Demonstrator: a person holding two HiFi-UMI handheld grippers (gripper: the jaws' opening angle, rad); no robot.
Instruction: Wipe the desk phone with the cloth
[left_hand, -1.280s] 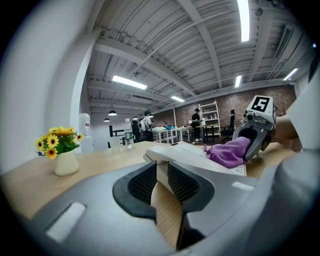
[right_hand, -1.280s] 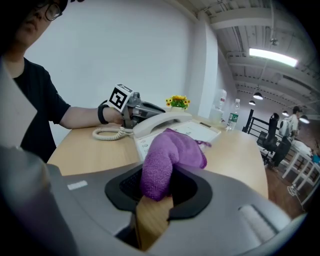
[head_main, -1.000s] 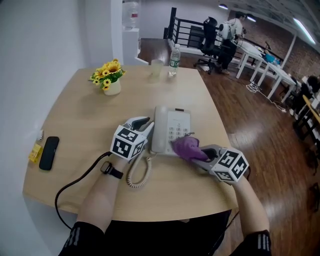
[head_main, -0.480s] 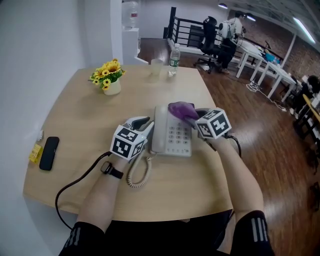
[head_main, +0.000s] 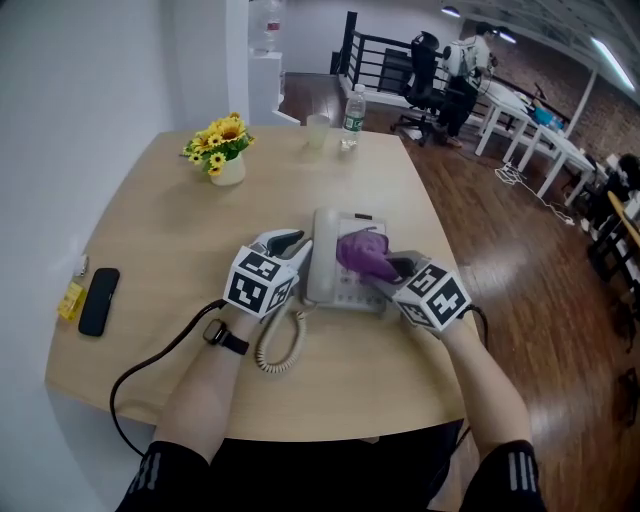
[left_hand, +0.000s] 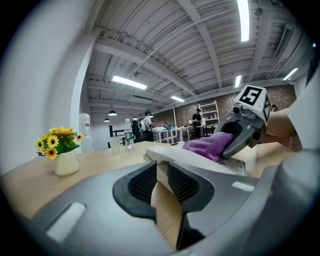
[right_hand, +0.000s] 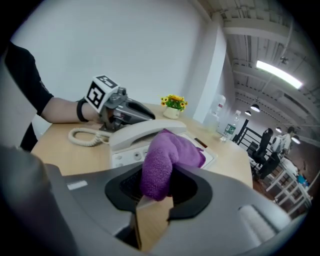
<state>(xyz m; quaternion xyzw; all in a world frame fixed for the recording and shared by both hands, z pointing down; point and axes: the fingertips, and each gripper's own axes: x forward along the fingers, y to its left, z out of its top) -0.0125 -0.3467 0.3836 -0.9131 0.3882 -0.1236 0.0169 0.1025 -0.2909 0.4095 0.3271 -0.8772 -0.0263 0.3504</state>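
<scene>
Cloth (right_hand: 162, 160), a purple one, is bunched between your right tongs (right_hand: 155, 192), which are closed down tight on its near end; the free end bulges out past the tips and lies on the keypad of the desk phone (head_main: 350, 293), roughly in the middle of the phone's face. Your left tongs (left_hand: 161, 175) are drawn in narrow on the near end of the white handset (head_main: 322, 260), which rests in its cradle along the phone's left side, so that the two tools sit on either side of the phone and close together. From the handset's near end a coiled cord (head_main: 275, 345) loops on the table (head_main: 160, 240) just in front of the phone, between your two forearms. You wear a black watch (head_main: 222, 335) on your left wrist, and a thin black cable (head_main: 150, 370) runs from beside it across the wood and over the near edge. Farther out, at the left edge of the table, a dark mobile phone (head_main: 98, 302) lies flat with a small yellow item (head_main: 70, 300) just beside it. Near the far side stands a white pot of sunflowers (head_main: 222, 150), and well to its right, at the far edge, a clear cup (head_main: 318, 130) and a water bottle (head_main: 352, 110) stand side by side.
</scene>
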